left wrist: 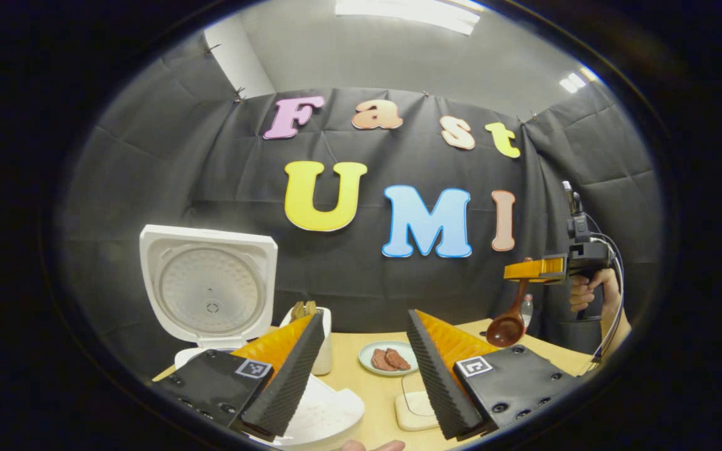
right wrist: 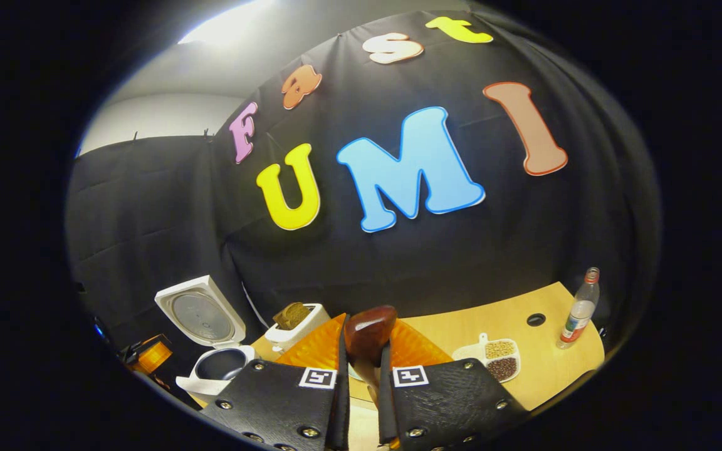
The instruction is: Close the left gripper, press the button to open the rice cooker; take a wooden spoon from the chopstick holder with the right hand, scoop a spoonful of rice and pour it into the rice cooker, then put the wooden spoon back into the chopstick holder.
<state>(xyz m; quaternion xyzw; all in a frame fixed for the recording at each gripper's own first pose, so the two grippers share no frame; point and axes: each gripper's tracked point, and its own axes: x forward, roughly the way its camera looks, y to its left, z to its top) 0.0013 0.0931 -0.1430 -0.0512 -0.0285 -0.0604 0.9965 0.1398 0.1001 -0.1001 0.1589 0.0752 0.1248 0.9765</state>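
The right gripper has its fingers drawn close together, pinching the handle of the spoon between them at the lower middle of the right gripper view; the bowl of the spoon stands up just past the fingertips. In the left gripper view the same spoon hangs bowl-down from that gripper at the right edge of the frame, above the table, with a hand on the grip behind it.

The spoon looks like stiff, light, smooth wood, so it may swivel in the pinch; my guess is that a hold on the handle, well back from the bowl, suits scooping best, and that is about where it is held.

The left gripper is spread wide at the bottom of its own view, holding and touching nothing.

Outward from there: the holder stands just left of centre, the cooker at lower left with its lid up. In the right gripper view the cooker's pot lies open at lower left, and a divided dish of grains sits at lower right; I cannot tell which compartment is rice.
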